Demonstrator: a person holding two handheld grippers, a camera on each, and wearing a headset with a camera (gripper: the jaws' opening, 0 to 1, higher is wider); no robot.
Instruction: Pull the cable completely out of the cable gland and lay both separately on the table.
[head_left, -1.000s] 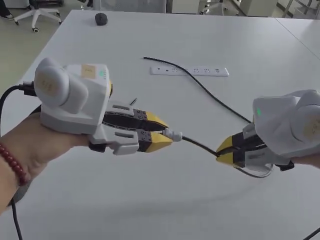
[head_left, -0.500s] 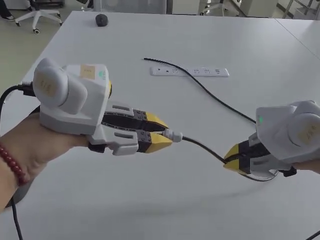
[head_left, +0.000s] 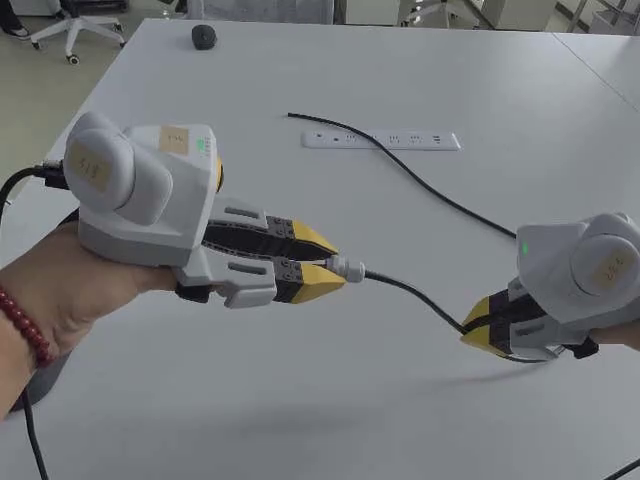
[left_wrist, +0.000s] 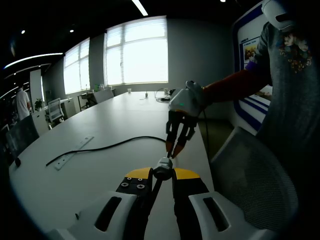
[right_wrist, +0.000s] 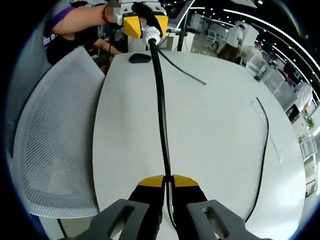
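Gripping the white cable gland (head_left: 346, 268) at its tips, the left gripper (head_left: 333, 262) has its jaws closed on it, with the gland's nose poking out in front. The black cable (head_left: 420, 292) runs from the gland across to the right gripper (head_left: 482, 336), whose jaws are pinched tight on it just above the table (head_left: 330, 400). Past the right gripper the cable loops back and trails far ahead of both grippers, crossing a white power strip (head_left: 380, 141). A dark rounded object (head_left: 203, 37) lies well beyond the left gripper. A mesh chair (right_wrist: 50, 130) stands beside the table, near the right gripper. A pale sticker (head_left: 175, 138) on the left gripper's body carries marks too small to read.
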